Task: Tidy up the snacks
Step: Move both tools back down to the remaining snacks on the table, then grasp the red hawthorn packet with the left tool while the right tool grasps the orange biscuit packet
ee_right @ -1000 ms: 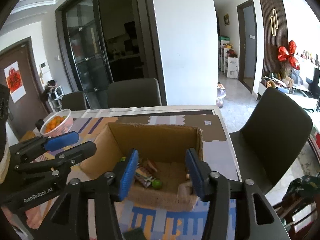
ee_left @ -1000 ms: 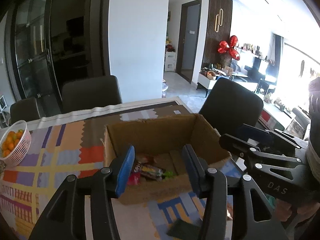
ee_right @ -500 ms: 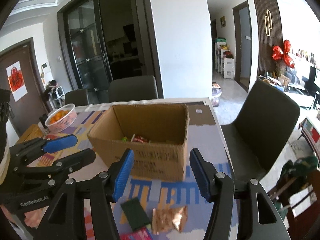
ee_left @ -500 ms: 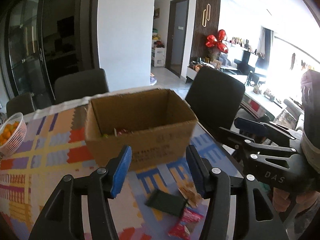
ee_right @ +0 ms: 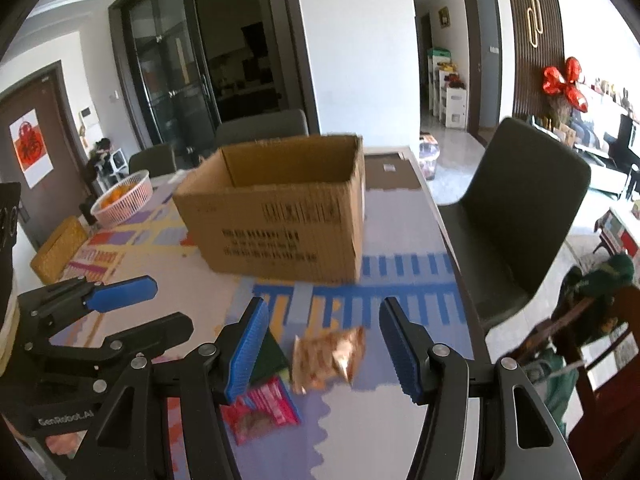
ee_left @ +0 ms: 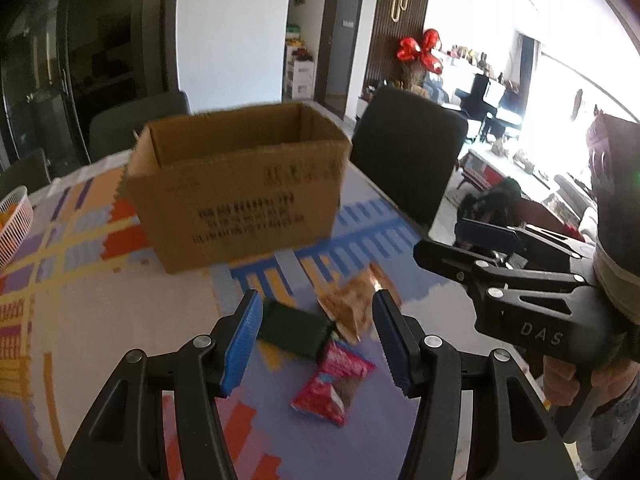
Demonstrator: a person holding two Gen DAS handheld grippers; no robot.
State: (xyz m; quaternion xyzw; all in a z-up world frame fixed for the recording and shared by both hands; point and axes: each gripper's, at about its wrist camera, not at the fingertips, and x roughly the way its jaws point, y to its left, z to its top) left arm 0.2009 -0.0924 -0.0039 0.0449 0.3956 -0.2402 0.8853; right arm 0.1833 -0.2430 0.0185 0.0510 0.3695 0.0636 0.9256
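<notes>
three snack packets lie loose on my patterned mat (ee_left: 100, 300), at 6 o'clock from the box (ee_left: 240, 196), near it but clear of its printed front wall. my left gripper (ee_left: 318, 336) hangs above them, blue pads (ee_left: 244, 336) apart with nothing clamped; its jaws have just been opening. between those pads, from the left wrist view, sits a dark green packet (ee_left: 294, 330), and a tan packet (ee_left: 352, 304) lies at its 2 o'clock, touching or overlapping its corner. a red packet (ee_left: 334, 380) lies at 5 o'clock from the green one, just beside it.

my right gripper (ee_right: 320, 344) hovers over the same cluster, pads spread and empty; its jaws too have just been opening. from the right wrist view the tan packet (ee_right: 328, 354) sits between them, the green one (ee_right: 270, 356) is half hidden behind the left-hand pad, and the red one (ee_right: 262, 408) lies at 7 o'clock from the tan.

each tool shows in the other's camera: the right gripper (ee_left: 476, 240) at 3 o'clock of the left view, gripped by a hand (ee_left: 560, 384), and the left gripper (ee_right: 128, 304) at 9 o'clock of the right view. the box stands upright with its top open; i cannot see its contents from either view. a basket (ee_right: 124, 196) of orange fruit sits at 10 o'clock from the box, well apart. a dark chair (ee_right: 524, 208) stands at the table's 3 o'clock edge.
</notes>
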